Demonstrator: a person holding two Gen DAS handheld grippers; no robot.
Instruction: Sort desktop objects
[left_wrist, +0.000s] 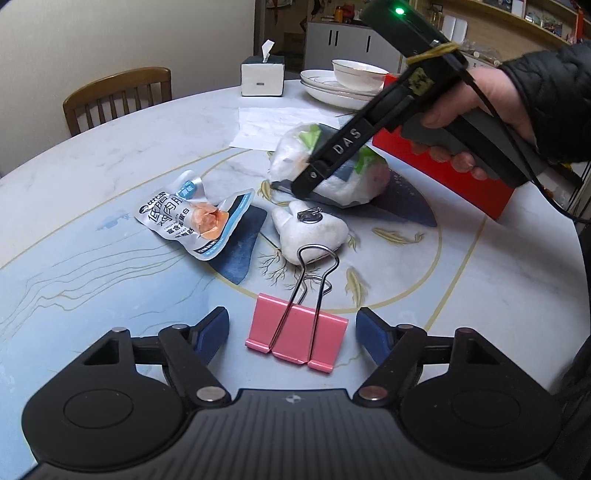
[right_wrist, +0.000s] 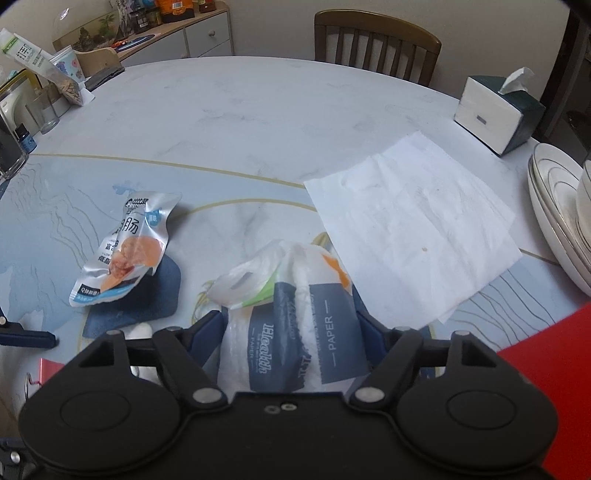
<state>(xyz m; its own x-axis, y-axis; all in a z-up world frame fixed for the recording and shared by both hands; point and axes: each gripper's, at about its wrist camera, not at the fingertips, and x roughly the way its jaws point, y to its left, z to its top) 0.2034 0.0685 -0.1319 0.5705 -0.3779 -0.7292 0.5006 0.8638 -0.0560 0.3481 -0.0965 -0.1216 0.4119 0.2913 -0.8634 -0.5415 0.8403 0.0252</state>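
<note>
Left tongs (left_wrist: 291, 330) spread astride the pink binder clip (left_wrist: 297, 334) on the tabletop (left_wrist: 110, 155), pads (left_wrist: 216, 326) near its ends but not touching; silver snack pouch (left_wrist: 195, 218) and white pebble-like lump (left_wrist: 310, 230) just beyond. Right tongs (right_wrist: 291, 332) pinching the tissue pack (right_wrist: 291, 332) at both sides, loose paper sheet (right_wrist: 413, 236) and red box (right_wrist: 546, 369) to the right. Risks, as judged: clip's wire handles upright and slick, likely to skid or flip out if squeezed off-centre; soft pack likely to buckle and slip under a shallow pinch.
</note>
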